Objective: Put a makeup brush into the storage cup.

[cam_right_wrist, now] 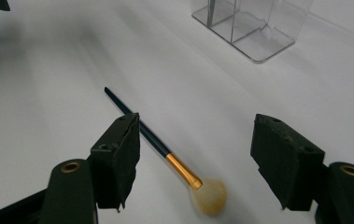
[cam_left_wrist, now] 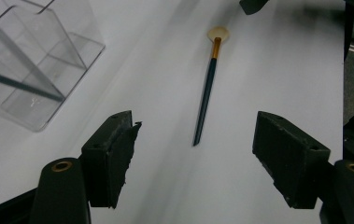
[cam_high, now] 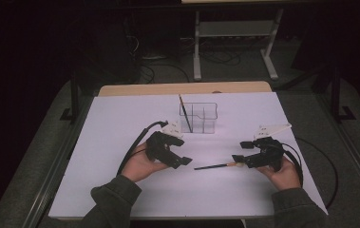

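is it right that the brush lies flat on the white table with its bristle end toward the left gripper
Not quite: the brush does lie flat on the white table, but its bristle end points toward the right gripper, not the left gripper. The high view shows it.

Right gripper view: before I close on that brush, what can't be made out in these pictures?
- Brush: bristle tip blurred in the right gripper view; part of the handle hidden behind the near jaw, so contact there cannot be told.
- Holder: top cut off by the upper edge of the right gripper view; in the left gripper view cut off at the left edge.
- Second brush in the holder: too small in the high view to tell its compartment.
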Motion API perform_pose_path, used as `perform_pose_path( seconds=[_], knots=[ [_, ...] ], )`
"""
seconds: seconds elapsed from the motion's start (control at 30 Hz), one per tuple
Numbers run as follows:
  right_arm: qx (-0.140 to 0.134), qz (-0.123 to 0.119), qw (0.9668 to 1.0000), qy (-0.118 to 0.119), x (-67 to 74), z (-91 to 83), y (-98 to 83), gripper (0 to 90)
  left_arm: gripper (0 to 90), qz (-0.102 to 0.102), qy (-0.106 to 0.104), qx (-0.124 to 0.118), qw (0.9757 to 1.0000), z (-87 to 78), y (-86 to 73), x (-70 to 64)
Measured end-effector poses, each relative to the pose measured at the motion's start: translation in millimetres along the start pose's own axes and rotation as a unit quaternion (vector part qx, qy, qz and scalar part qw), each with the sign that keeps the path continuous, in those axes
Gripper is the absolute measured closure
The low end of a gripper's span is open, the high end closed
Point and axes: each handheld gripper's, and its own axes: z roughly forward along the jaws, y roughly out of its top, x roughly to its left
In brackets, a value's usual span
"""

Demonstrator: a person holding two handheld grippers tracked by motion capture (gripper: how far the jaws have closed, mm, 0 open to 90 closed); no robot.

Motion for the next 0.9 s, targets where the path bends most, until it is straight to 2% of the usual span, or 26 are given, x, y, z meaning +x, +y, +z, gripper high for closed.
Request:
perform_pose_path(
  seconds=[0.27,0.37,0.57,0.77,0.9],
  knots=[
    [0.001,0.008,1.0,-0.005,-3.7,0.4,-2.5,31.3,32.4,0.02,-0.013,0.021,0.9995,24.5,19.1,-2.5],
    [0.002,0.008,1.0,-0.005,-5.3,0.3,-3.3,31.2,33.7,0.022,-0.018,0.021,0.9994,31.4,23.3,-3.4],
    [0.001,0.007,1.0,-0.007,-6.9,0.3,-3.5,30.8,36.4,0.03,-0.027,0.032,0.9987,45.2,29.1,-3.7],
    [0.003,0.014,0.9999,-0.009,-8.5,0.3,-4.6,29.3,39.5,0.029,-0.034,0.038,0.9983,57.4,32.8,-5.2],
    [0.003,0.013,0.9999,-0.01,-9.2,0.6,-5.2,29.2,41.9,0.037,-0.036,0.045,0.9976,66.0,35.3,-5.6]
  ],
)
